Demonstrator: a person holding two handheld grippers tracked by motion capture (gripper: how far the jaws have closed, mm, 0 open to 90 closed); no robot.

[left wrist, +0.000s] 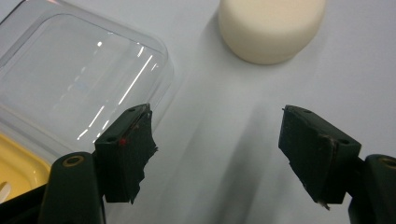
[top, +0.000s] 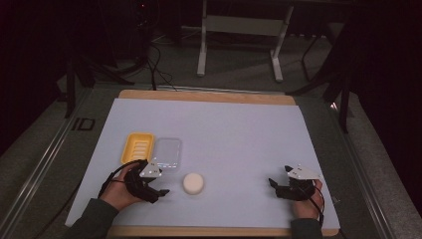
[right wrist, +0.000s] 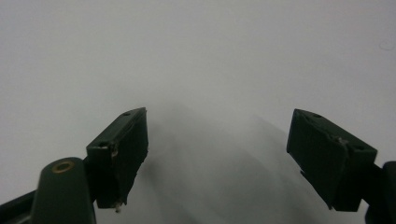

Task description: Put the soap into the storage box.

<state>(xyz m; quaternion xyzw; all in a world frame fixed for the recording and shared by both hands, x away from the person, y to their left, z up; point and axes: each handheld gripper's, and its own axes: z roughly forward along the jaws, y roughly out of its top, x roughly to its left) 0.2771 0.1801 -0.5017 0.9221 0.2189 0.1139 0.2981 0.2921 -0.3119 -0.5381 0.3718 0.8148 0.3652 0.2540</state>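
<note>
On the counter (top: 239, 129), the left tongs (top: 158, 193) sit just beside a round white sponge (top: 193, 182), near a yellow tray (top: 138, 147) and clear lid (top: 167, 152); right tongs (top: 274, 185) well apart.

Left hand (top: 118, 193) comes in from the bottom-left corner of the high view, sleeve at the wrist. Left gripper (top: 158, 192) low over the table, pointing right; jaws parted, nothing between them in the left gripper view. Right hand (top: 304, 201) at bottom right. Right gripper (top: 271, 182) points left toward the other, jaws wide apart, gap bare.
</note>
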